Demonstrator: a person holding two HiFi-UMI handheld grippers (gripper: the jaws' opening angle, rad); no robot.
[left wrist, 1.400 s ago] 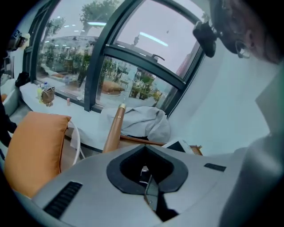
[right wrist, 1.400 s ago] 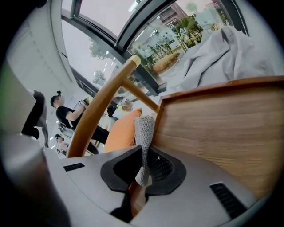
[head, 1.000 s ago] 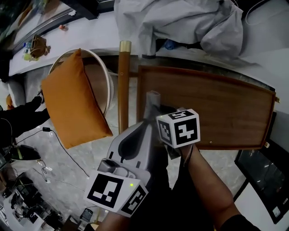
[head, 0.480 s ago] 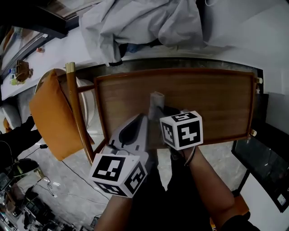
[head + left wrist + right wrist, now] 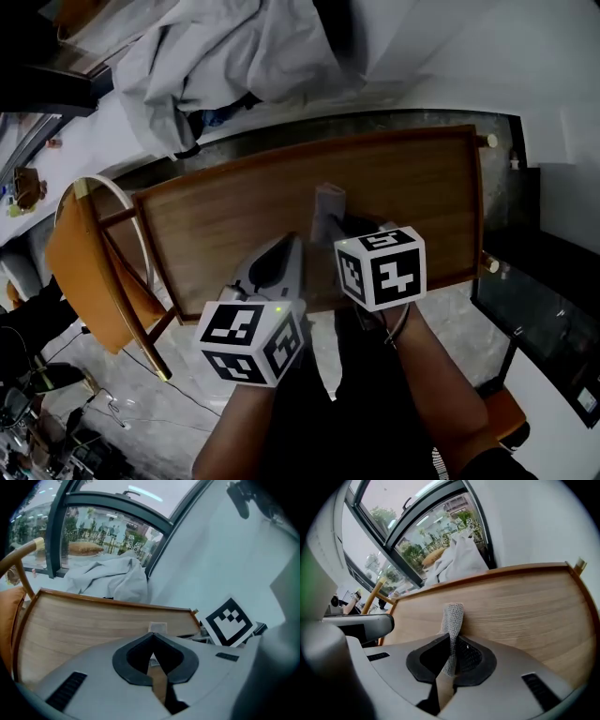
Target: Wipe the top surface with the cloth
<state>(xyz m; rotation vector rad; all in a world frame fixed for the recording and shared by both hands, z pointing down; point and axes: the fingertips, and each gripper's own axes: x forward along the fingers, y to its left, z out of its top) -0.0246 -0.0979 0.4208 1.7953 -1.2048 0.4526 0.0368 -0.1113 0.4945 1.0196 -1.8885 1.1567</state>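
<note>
The wooden table top [image 5: 216, 211] runs across the middle of the head view. My right gripper [image 5: 330, 228] is over its middle, shut on a folded grey cloth [image 5: 328, 201] that pokes out ahead of the jaws. In the right gripper view the cloth [image 5: 452, 618] stands up between the closed jaws of the right gripper [image 5: 449, 660], above the wood [image 5: 525, 611]. My left gripper [image 5: 284, 246] hovers just left of it near the front edge. Its jaws meet in the left gripper view, where the left gripper [image 5: 153, 637] holds nothing and the cloth [image 5: 158, 626] shows beyond.
A wooden chair with an orange cushion [image 5: 75, 267] stands at the table's left end. A heap of pale grey fabric [image 5: 225, 56] lies behind the table by the window. A dark panel [image 5: 548, 319] is at the right. A raised lip [image 5: 117, 603] rims the table.
The head view has swung along the table, so the top now sits centred and the chair has slid left. Both grippers stay side by side, the right one still holding the cloth.
</note>
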